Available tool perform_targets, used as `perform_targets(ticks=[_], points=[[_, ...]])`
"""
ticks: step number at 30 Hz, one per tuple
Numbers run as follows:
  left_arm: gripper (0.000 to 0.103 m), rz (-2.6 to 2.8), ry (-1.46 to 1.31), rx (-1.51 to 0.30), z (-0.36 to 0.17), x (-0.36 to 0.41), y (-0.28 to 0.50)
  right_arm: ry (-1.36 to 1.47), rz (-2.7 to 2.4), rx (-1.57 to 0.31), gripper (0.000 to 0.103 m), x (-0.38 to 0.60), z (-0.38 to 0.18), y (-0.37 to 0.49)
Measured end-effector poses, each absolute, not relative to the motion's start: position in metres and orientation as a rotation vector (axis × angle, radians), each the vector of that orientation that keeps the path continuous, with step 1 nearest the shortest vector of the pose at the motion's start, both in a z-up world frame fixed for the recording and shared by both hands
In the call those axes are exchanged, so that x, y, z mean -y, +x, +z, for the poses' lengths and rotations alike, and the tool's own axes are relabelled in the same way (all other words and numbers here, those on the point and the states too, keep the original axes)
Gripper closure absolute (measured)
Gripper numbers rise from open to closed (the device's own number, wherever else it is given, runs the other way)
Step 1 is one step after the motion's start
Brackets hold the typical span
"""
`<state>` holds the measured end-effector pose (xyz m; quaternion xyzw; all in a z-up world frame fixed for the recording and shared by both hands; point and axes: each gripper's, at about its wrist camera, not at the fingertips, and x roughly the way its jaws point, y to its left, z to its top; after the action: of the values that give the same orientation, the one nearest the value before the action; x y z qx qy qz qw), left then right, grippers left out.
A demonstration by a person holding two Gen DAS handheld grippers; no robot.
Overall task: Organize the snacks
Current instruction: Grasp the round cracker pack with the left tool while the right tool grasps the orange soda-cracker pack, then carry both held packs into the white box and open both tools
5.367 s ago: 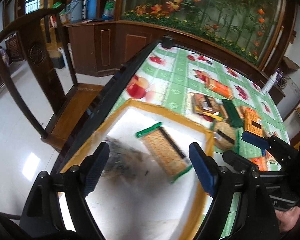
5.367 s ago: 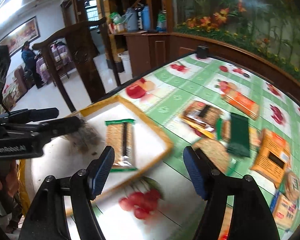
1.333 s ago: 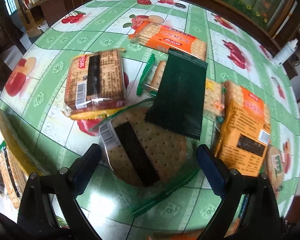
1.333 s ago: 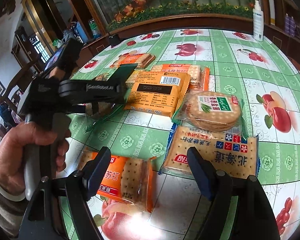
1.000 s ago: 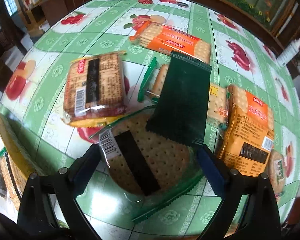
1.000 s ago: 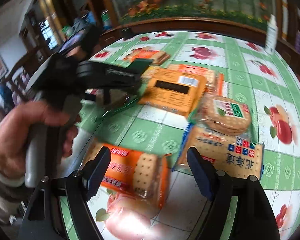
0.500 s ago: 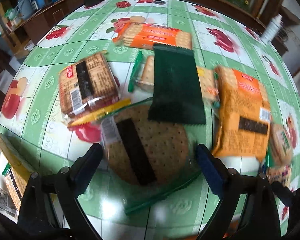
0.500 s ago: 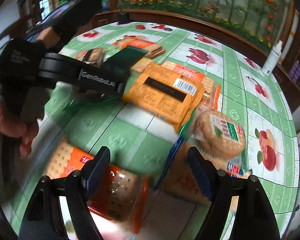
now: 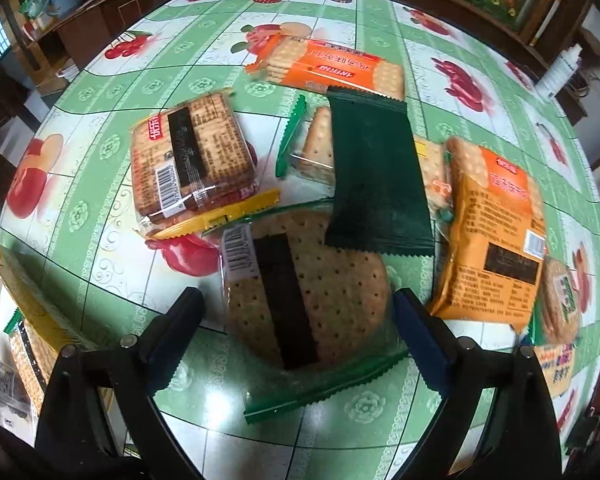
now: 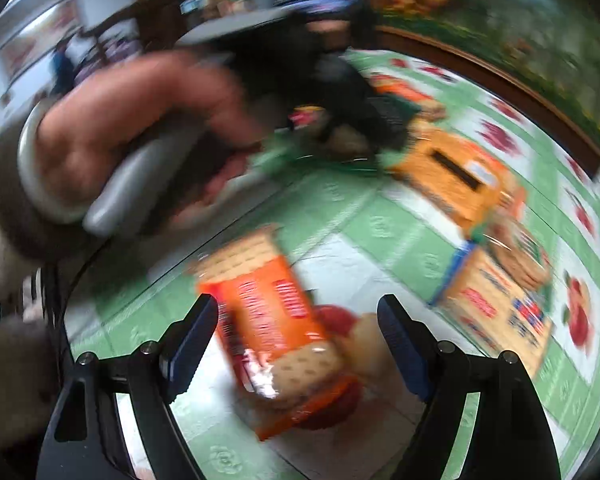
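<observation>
Several snack packs lie on the green fruit-print table (image 9: 112, 272). My left gripper (image 9: 296, 324) is open, its fingers on either side of a clear, green-edged pack of round biscuits (image 9: 304, 292). A dark green wrapper (image 9: 376, 172) overlaps that pack's far edge. My right gripper (image 10: 300, 344) is open around an orange cracker pack (image 10: 276, 328) lying on the table; this view is blurred. The hand holding the left gripper (image 10: 140, 128) fills the right wrist view's upper left.
A brown cracker pack (image 9: 188, 156), an orange pack (image 9: 332, 68) and an orange bag (image 9: 496, 232) surround the round biscuits. A yellow-rimmed tray (image 9: 4, 280) holding packs sits at the left edge. A blue-edged pack (image 10: 496, 300) lies right of my right gripper.
My left gripper has come lower and closer around the round biscuit pack. My right gripper has swung left and down, so the orange cracker pack now sits between its fingers.
</observation>
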<state>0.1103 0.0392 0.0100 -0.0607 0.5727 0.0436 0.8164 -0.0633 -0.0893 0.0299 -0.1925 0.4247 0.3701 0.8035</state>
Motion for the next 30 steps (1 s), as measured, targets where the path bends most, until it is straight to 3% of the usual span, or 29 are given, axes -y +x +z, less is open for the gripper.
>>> perform_targets(ticks=[6, 7, 8, 30], points=[[0.008, 0.077, -0.120, -1.199, 0.009, -0.035, 0.114, -0.476, 0.803, -0.930, 0.023, 0.069, 0.010, -0.058], [0.011, 0.070, -0.122, -1.190, 0.010, -0.037, 0.113, -0.458, 0.802, -0.954, 0.031, 0.071, 0.006, -0.058], [0.025, 0.069, -0.109, -1.175, 0.011, -0.037, 0.112, -0.444, 0.792, -0.947, 0.041, 0.072, 0.005, -0.059], [0.026, -0.056, -0.029, -1.008, 0.046, -0.038, 0.007, -0.184, 0.539, -0.864, 0.047, 0.132, 0.020, -0.075]])
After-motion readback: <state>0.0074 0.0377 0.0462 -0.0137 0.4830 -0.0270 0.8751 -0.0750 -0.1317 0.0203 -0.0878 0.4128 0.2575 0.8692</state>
